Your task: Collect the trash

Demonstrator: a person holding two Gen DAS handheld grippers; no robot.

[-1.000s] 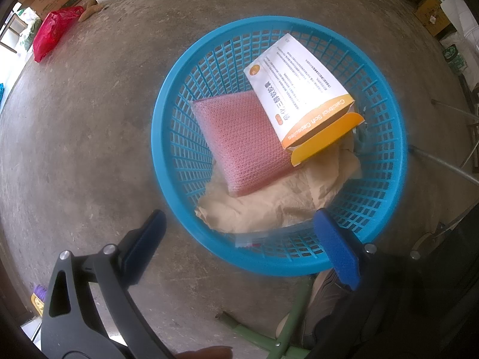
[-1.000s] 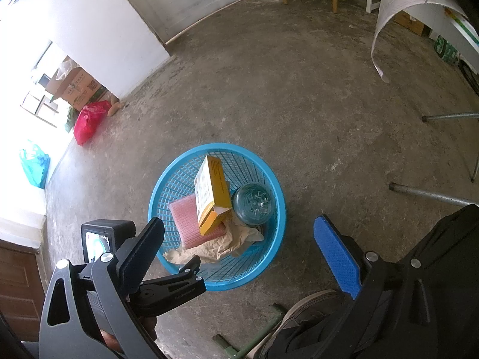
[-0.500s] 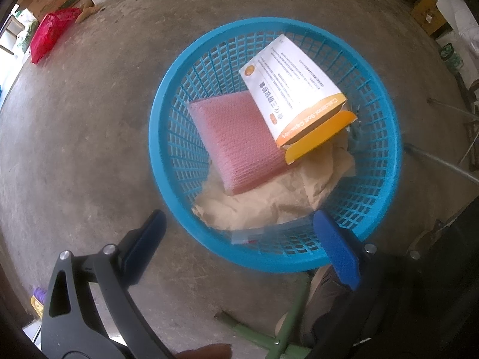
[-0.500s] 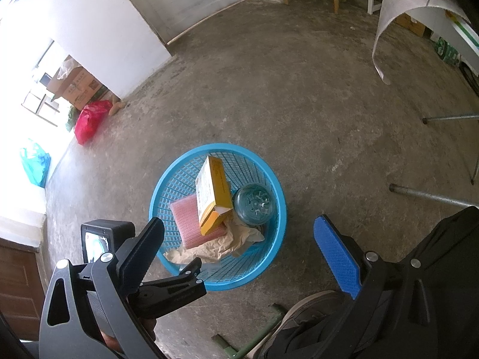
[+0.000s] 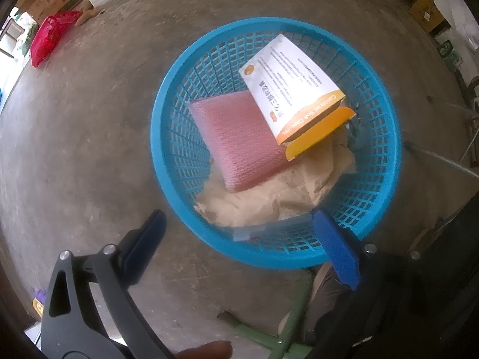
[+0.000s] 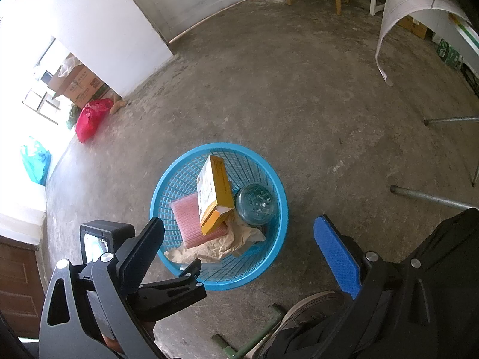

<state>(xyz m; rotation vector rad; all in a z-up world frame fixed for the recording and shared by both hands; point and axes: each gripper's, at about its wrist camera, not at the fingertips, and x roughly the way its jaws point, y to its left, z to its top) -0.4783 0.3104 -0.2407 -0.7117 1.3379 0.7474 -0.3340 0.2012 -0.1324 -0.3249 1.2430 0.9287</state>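
A blue plastic basket [image 5: 167,161] stands on the concrete floor; it also shows in the right wrist view [image 6: 163,185]. In it lie a pink bubble-wrap pad [image 5: 236,140], a white and orange carton [image 5: 293,89], crumpled brown paper [image 5: 263,200] and a clear round container [image 6: 254,203]. My left gripper [image 5: 239,239] is open and empty, hovering over the basket's near rim. My right gripper [image 6: 239,239] is open and empty, higher up and nearer than the basket. The left gripper's body [image 6: 167,293] shows in the right wrist view.
A red bag [image 6: 89,119] and cardboard boxes [image 6: 77,85] lie by the far wall, with a green bag [image 6: 36,164] at the left. Metal table legs [image 6: 431,197] stand at the right. A shoe [image 6: 308,311] and a green frame [image 6: 248,344] are close below.
The left gripper has drifted slightly, so the basket sits a little lower and further left in its view. The right gripper has barely moved. Both stay open.
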